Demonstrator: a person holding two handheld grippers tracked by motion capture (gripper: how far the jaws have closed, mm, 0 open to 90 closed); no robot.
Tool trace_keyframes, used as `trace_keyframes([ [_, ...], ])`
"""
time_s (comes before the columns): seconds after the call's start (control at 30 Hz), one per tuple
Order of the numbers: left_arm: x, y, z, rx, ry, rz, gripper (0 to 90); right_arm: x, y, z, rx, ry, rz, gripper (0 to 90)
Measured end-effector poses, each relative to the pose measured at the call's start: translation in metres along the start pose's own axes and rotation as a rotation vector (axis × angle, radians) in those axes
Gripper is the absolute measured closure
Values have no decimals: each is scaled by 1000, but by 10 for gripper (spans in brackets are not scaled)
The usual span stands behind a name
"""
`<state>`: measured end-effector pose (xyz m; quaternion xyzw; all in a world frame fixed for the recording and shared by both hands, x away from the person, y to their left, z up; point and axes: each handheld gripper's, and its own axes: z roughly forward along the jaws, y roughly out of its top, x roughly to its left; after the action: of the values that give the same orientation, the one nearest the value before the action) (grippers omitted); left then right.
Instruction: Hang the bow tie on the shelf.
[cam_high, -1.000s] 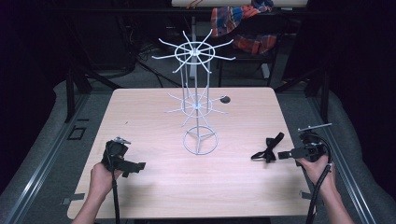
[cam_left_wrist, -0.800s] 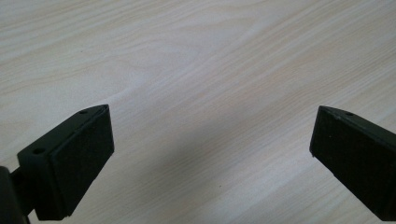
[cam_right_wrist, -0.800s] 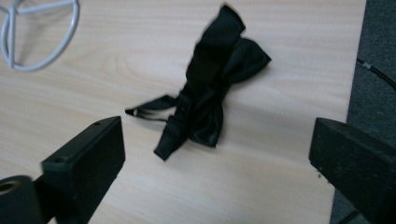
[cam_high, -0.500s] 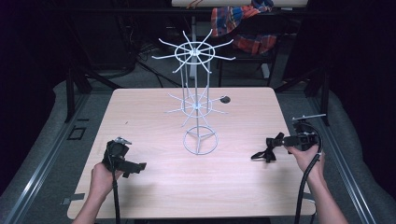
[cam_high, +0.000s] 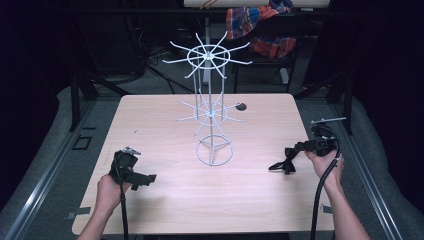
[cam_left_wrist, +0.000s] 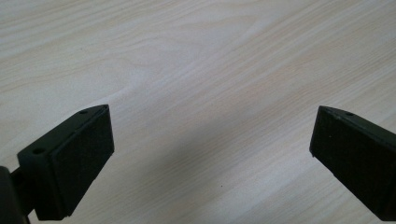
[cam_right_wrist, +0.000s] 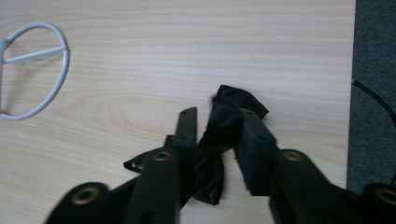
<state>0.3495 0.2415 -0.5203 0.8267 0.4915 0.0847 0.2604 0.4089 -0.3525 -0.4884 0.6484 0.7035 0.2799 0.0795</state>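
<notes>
A black bow tie lies at the right of the wooden table. My right gripper is shut on its middle; in the right gripper view the black jaws pinch the bow tie, with the gripper pointing toward the table's centre. A white wire rack with two tiers of spokes stands mid-table, and its base ring lies left of the bow tie. My left gripper is open near the front left, with bare wood between its jaws.
A small dark round object sits by the end of a lower rack spoke. A plaid cloth hangs behind the table. Grey carpet borders the table's right edge.
My right hand has shifted slightly left and away from the front edge, keeping its hold on the bow tie. The left gripper has stayed put.
</notes>
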Motion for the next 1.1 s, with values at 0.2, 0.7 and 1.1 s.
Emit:
trace_keyframes([
  [0.2,0,0,0,-1,1,2,0,3,1,-2,-9,8,-33,834],
  [0.7,0,0,-1,-4,0,5,0,17,7,-22,-43,24,-117,843],
  [1.1,0,0,-1,-6,-2,5,0,29,12,-30,-52,47,-161,844],
])
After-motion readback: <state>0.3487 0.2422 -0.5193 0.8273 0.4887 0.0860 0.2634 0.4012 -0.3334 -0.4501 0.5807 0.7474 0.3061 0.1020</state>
